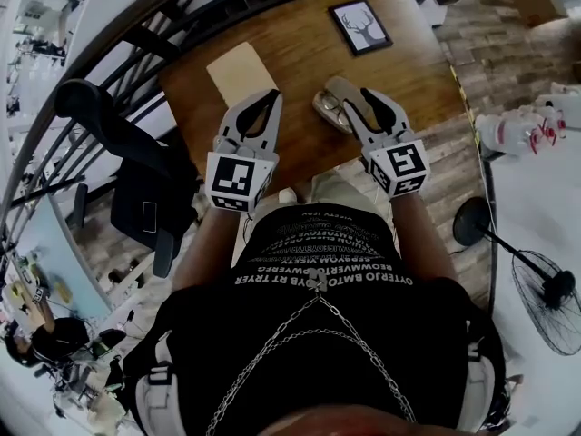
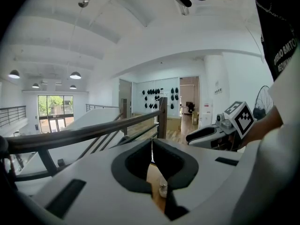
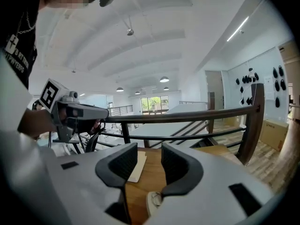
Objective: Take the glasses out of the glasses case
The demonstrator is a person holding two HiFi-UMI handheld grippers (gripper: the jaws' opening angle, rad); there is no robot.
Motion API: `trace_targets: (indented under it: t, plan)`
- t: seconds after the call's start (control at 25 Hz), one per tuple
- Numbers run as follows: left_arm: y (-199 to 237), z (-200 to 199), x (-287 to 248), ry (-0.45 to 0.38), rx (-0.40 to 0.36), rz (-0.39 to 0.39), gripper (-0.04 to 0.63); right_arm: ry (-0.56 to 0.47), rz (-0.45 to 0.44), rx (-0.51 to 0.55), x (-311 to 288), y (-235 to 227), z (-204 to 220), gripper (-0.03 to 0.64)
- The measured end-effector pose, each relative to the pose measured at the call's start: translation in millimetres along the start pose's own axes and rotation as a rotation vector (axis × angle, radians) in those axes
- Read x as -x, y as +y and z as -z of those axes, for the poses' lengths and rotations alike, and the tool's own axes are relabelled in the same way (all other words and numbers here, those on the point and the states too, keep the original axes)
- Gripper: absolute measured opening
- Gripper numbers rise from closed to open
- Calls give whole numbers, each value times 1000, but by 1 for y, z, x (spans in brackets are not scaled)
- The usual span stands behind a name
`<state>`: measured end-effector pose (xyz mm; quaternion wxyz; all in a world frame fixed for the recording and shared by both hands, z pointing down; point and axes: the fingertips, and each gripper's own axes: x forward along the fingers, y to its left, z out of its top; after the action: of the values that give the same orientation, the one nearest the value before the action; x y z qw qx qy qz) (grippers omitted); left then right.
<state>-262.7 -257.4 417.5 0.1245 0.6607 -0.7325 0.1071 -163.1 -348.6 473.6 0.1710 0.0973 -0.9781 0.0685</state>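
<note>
Glasses case (image 1: 320, 104) at frame centre on surface (image 1: 300, 53), glasses (image 1: 330, 110) apparently inside | right gripper (image 1: 354, 94) spread wide, empty, over case | left gripper (image 1: 263, 100) closed, empty | advice: approach slowly, pinch frame lightly, steady case.

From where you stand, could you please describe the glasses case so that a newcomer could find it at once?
Start at the brown wooden table. The glasses case lies near the edge closest to the person, to the right of the flat beige sheet and nearer than the framed deer picture. It alone is a small, open, oval shell with glasses showing inside.
</note>
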Motion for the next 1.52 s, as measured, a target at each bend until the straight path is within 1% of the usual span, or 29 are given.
trace_targets:
  t: [0.28, 0.48, 0.72, 0.96, 1.28, 1.52]
  plan:
    - [8, 2, -10, 23, 8, -15, 29, 121, -43, 7, -34, -3, 54, 157]
    - [6, 14, -14, 50, 6, -18, 29, 192, -65, -14, -48, -5, 95, 157]
    - [-5, 30, -18, 67, 22, -25, 29, 237, -94, -16, -53, -10, 123, 158]
    - [-5, 39, -20, 77, 36, -50, 29, 273, -110, -60, -76, -21, 147, 158]
    - [-14, 50, -18, 91, 40, -55, 29, 403, -119, -46, -96, -30, 200, 149]
    - [-16, 58, -19, 104, 61, -58, 29, 487, -128, -39, -111, -37, 232, 138]
